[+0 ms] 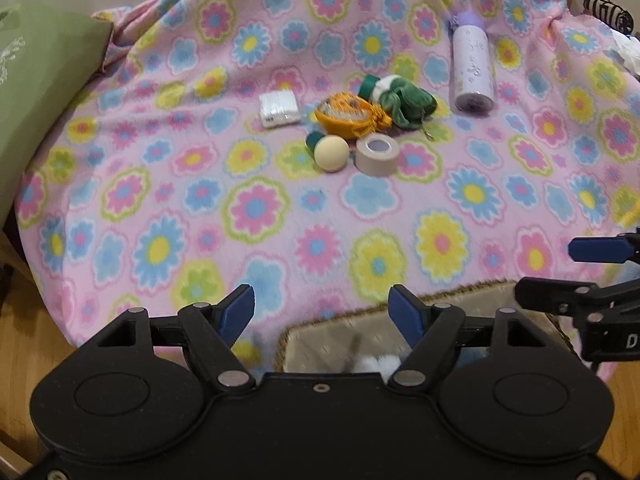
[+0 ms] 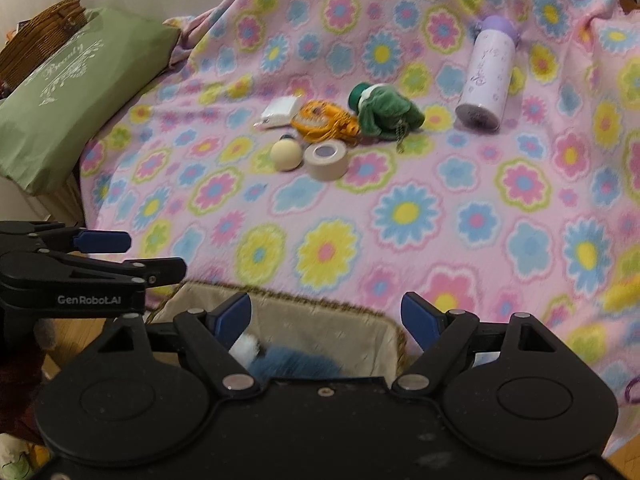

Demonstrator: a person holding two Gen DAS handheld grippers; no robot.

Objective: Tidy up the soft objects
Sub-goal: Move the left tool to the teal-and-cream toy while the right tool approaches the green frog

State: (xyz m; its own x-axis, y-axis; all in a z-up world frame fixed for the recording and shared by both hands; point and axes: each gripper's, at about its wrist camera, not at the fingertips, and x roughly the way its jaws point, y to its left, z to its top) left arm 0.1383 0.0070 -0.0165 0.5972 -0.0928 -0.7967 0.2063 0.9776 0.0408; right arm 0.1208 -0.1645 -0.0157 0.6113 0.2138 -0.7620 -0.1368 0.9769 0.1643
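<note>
The left hand-held gripper (image 1: 322, 308) and the right hand-held gripper (image 2: 326, 314) are hovering side by side, jaws spread and gripping nothing, above the lined basket (image 2: 320, 330). A blue-and-white plush (image 2: 280, 358) is lying inside the basket. Farther out on the floral blanket (image 2: 440, 208), the green plush (image 2: 386, 110) is touching the orange pouch (image 2: 324, 122), near the tape roll (image 2: 325, 159), ball (image 2: 285, 154) and bottle (image 2: 488, 76).

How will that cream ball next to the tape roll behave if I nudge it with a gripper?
The cream ball looks round and smooth, so it would probably roll on a nudge, though the fleecy flowered blanket should slow it. The tape roll on one side and the orange pouch behind would likely stop it; toward the near side nothing blocks it.
</note>
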